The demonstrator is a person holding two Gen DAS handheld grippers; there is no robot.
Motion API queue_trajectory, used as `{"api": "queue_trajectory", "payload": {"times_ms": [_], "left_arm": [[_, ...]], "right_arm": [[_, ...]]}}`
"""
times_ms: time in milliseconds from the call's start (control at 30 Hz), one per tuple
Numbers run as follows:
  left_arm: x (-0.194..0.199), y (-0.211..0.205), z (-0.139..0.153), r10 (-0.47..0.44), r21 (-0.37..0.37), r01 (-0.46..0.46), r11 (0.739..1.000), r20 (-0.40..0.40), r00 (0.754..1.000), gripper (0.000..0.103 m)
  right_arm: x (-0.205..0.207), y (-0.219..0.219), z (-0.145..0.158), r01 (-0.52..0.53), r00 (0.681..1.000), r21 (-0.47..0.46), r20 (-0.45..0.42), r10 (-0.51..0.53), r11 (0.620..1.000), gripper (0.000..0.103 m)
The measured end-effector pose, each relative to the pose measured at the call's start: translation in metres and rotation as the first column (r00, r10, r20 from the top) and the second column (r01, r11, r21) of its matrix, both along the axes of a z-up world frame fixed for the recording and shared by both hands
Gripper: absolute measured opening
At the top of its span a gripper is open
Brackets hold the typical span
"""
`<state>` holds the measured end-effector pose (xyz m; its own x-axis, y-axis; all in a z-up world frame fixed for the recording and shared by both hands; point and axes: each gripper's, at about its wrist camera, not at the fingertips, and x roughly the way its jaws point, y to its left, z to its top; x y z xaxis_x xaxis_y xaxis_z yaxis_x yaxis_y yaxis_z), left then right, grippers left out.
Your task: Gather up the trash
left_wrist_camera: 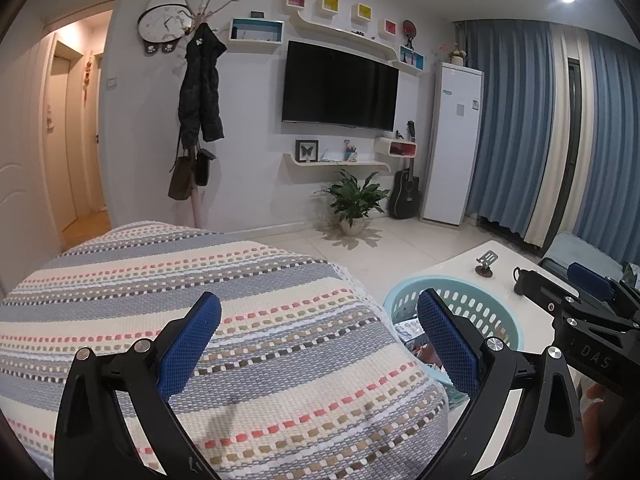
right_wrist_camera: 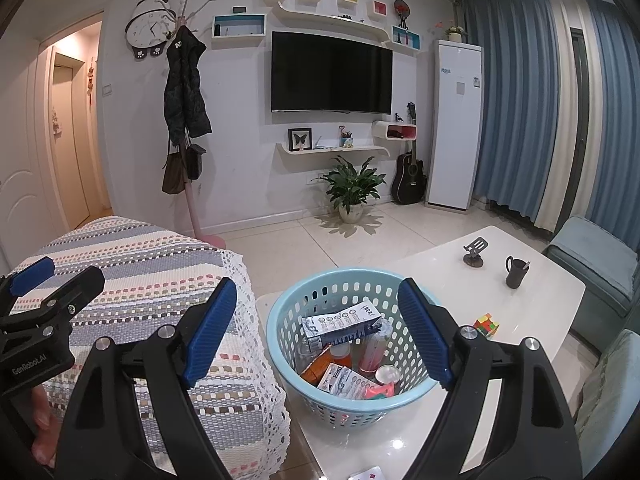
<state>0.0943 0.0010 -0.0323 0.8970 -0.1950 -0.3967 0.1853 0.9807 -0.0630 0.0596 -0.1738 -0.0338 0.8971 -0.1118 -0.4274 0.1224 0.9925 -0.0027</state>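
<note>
Light-blue perforated plastic basket (right_wrist_camera: 352, 344) sits on the glossy white bench (right_wrist_camera: 532, 300), packed with cartons, bottles and a can. Striped woven throw (right_wrist_camera: 152, 280) crowds its left rim. Right gripper (right_wrist_camera: 320, 332) fingers spread wide, nothing between; left gripper (left_wrist_camera: 320, 344) likewise, over the throw. Dark mug (right_wrist_camera: 516, 272), colourful cube (right_wrist_camera: 486, 325) nearby.

"GenRobot.AI" is printed in pale letters on the black body of the left gripper (right_wrist_camera: 28, 284), seen at the left edge of the right wrist view. "DAS" is embossed on the black body of the right gripper (left_wrist_camera: 592, 292) in the left wrist view. A blue logo is carried on the white standing air conditioner (right_wrist_camera: 454, 120), but it cannot be read. Print on the cartons (right_wrist_camera: 340, 326) in the basket (right_wrist_camera: 288, 316) is too small to be made out.
</note>
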Motion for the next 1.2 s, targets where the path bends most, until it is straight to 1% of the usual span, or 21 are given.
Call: {"api": "queue_trajectory", "payload": {"times_ms": [367,667,1100,1133,1200], "left_arm": [[-0.0042,-0.0025,0.0009,-0.004,0.014,0.004,1.0,0.014,1.0,0.095],[-0.0038,-0.0003,0.0031,0.006,0.004,-0.006,1.0,0.014,1.0,0.095],[-0.0073,-0.0029,0.0036,0.033,0.04,-0.034,0.999,0.033,0.999,0.096],[-0.0085,-0.0022,0.0037,0.04,0.037,-0.042,0.998,0.043,0.998,0.095],[-0.0087,-0.0012,0.0044,0.023,0.026,-0.024,0.999,0.038,0.999,0.095]], "right_arm": [[-0.0011,0.0,-0.0027,-0.004,1.0,-0.001,-0.005,0.004,1.0,0.079],[-0.0005,0.0004,-0.002,-0.007,1.0,-0.003,-0.009,0.007,1.0,0.079],[0.0013,-0.002,-0.0045,-0.007,1.0,-0.002,-0.013,0.007,1.0,0.079],[0.0012,-0.0019,-0.0039,-0.007,1.0,-0.002,-0.013,0.007,1.0,0.079],[0.001,-0.0025,-0.0039,-0.006,1.0,0.0,-0.01,0.006,1.0,0.079]]}}
